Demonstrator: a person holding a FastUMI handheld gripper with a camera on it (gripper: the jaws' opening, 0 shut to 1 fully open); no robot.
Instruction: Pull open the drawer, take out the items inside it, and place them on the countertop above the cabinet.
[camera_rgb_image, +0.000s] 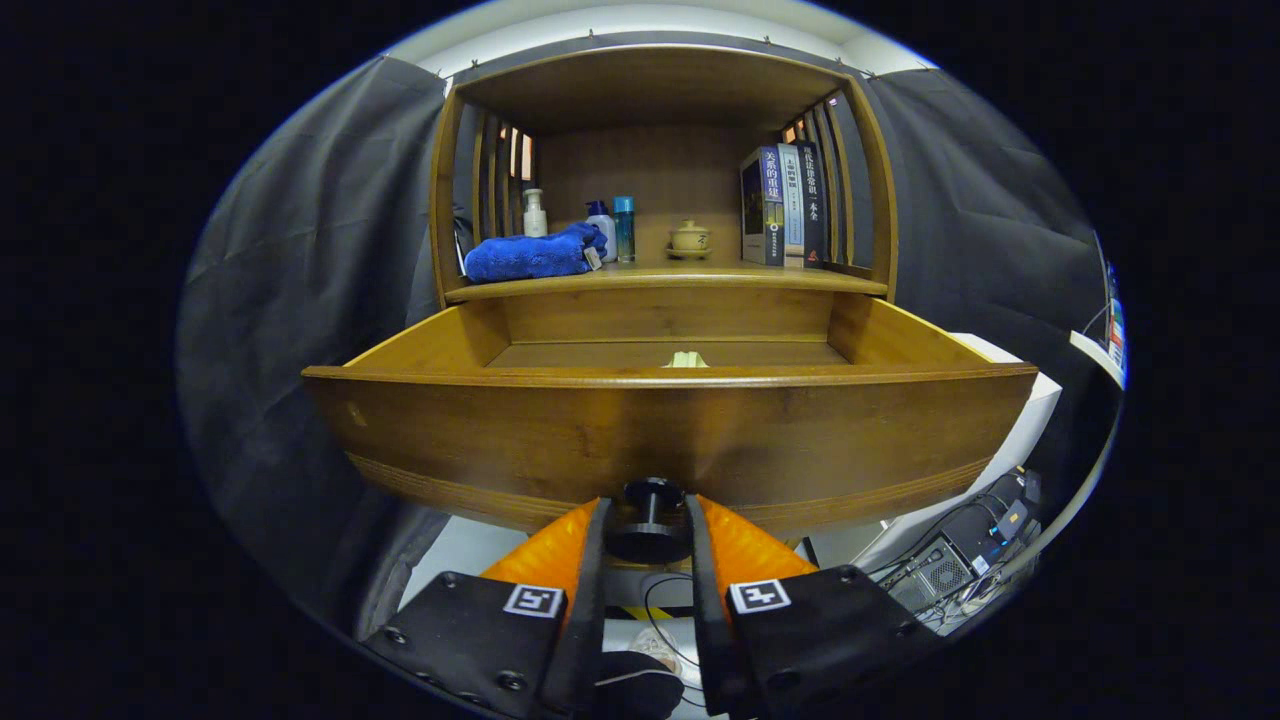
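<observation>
On the countertop (660, 283), from left to right, sit a blue towel (530, 255), bottles (610, 228), a small pot (690, 238) and books (785, 205). Below it the drawer (670, 430) stands pulled out, a pale item (686, 359) just showing over its front edge. The gripper (648, 535) has both fingers closed narrowly on the drawer's knob (650, 512).

drawer (670, 430): honey-brown wood, just ahead of the tongs (648, 525)
knob (650, 520): black, between the tongs
item (686, 359): pale cream, in the drawer
towel (530, 255): bright blue, beyond the drawer
cup (690, 238): beige
books (785, 205): dark blue, pale, black spines
bottles (612, 228): white, blue caps
tags (533, 600): black-and-white squares on the tongs
</observation>
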